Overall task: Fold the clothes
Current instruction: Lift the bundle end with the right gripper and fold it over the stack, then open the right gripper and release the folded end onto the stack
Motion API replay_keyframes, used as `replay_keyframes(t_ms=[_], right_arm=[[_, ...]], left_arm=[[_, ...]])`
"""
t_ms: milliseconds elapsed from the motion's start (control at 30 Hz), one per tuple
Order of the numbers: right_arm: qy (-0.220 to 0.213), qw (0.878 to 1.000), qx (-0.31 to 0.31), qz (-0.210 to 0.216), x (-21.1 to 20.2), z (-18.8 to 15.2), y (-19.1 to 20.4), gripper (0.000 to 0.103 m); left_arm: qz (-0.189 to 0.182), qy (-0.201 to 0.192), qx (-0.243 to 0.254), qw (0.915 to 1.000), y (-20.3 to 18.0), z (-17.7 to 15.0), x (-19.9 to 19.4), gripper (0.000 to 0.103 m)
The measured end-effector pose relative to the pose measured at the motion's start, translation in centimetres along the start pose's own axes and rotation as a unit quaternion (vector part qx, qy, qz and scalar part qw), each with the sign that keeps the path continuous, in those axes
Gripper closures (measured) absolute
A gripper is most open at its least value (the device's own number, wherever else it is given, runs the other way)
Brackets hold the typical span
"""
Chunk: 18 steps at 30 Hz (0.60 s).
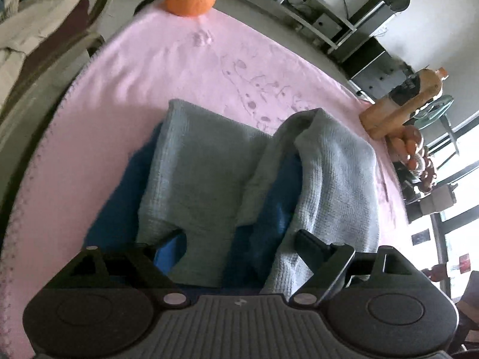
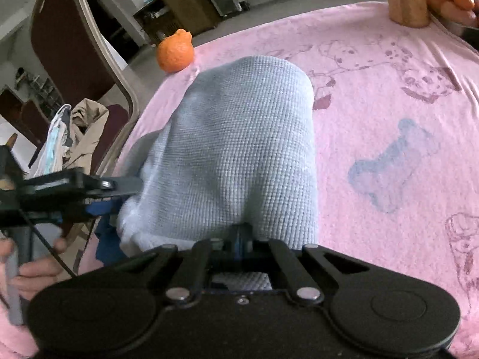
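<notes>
Clearly, my right gripper (image 2: 241, 233) was pinched shut on the near hem of the grey knitted garment (image 2: 239, 149), whose cloth rose from the jaws in a hump over the pink blanket (image 2: 389, 95). My left gripper (image 1: 227, 248) had its fingers spread wide with nothing pressed between them; one black finger (image 1: 311, 246) lay against a raised grey fold and the other was mostly hidden behind the housing. The garment lay in the middle of the blanket, partly doubled over, with a blue garment (image 1: 119, 206) showing under and between its folds.

I judged the knit to be light, soft and limp: it sagged wherever nothing held it, so one grip would only drag a corner and let the rest trail. The waffle weave looked grippy rather than slick, and nothing about it was fragile. Hems and corners seemed the sensible places to grab, one in each hand, so an edge could travel straight. The blue layer might ride along if I pinched too deep.

As for writing, I could read none. The blanket carried printed spotted dogs and a blue bone (image 2: 389, 164), not words. A bottle (image 1: 401, 101) by the far edge had a dark label, too blurred to make out. An orange (image 2: 175, 51) sat near the blanket's rim.
</notes>
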State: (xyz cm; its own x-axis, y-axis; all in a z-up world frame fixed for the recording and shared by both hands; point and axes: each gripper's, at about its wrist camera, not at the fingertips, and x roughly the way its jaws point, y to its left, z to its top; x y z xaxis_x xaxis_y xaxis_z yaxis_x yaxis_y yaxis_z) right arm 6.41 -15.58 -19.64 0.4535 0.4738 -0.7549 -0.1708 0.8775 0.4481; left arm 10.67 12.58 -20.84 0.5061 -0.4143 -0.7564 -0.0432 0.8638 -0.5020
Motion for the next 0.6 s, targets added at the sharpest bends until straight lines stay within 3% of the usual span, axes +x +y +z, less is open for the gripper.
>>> replay_keyframes(t_ms=[67, 133, 200, 267, 333, 467, 500, 600], right_arm=[[0.002, 1.000, 0.005, 0.003, 0.0, 0.1, -0.1, 0.103], [0.004, 1.000, 0.011, 0.007, 0.1, 0.2, -0.2, 0.103], [0.006, 1.000, 0.022, 0.014, 0.3, 0.4, -0.5, 0.103], [0.008, 0.999, 0.032, 0.021, 0.5, 0.5, -0.8, 0.103], [0.010, 0.999, 0.042, 0.027, 0.6, 0.6, -1.1, 0.103], [0.012, 0.998, 0.053, 0.034, 0.8, 0.7, -1.4, 0.103], [0.012, 0.998, 0.053, 0.035, 0.8, 0.7, -1.5, 0.103], [0.012, 0.997, 0.059, 0.040, 0.8, 0.7, -1.6, 0.103]], left_arm=[[-0.019, 0.007, -0.007, 0.9998, 0.2, 0.1, 0.3, 0.023], [-0.033, 0.013, -0.003, 0.9994, -0.1, 0.1, 0.5, 0.031], [-0.044, 0.016, 0.008, 0.9989, -0.8, 0.1, 0.7, 0.032], [-0.047, 0.021, 0.019, 0.9985, -1.3, 0.1, 1.0, 0.030], [-0.024, 0.029, 0.028, 0.9989, -1.6, 0.1, 1.9, 0.026], [-0.036, 0.031, 0.029, 0.9984, -1.7, 0.0, 2.5, 0.019], [-0.036, 0.029, 0.030, 0.9985, -1.7, -0.1, 2.4, 0.024], [-0.032, 0.008, 0.024, 0.9992, -1.8, -0.4, 1.7, 0.061]])
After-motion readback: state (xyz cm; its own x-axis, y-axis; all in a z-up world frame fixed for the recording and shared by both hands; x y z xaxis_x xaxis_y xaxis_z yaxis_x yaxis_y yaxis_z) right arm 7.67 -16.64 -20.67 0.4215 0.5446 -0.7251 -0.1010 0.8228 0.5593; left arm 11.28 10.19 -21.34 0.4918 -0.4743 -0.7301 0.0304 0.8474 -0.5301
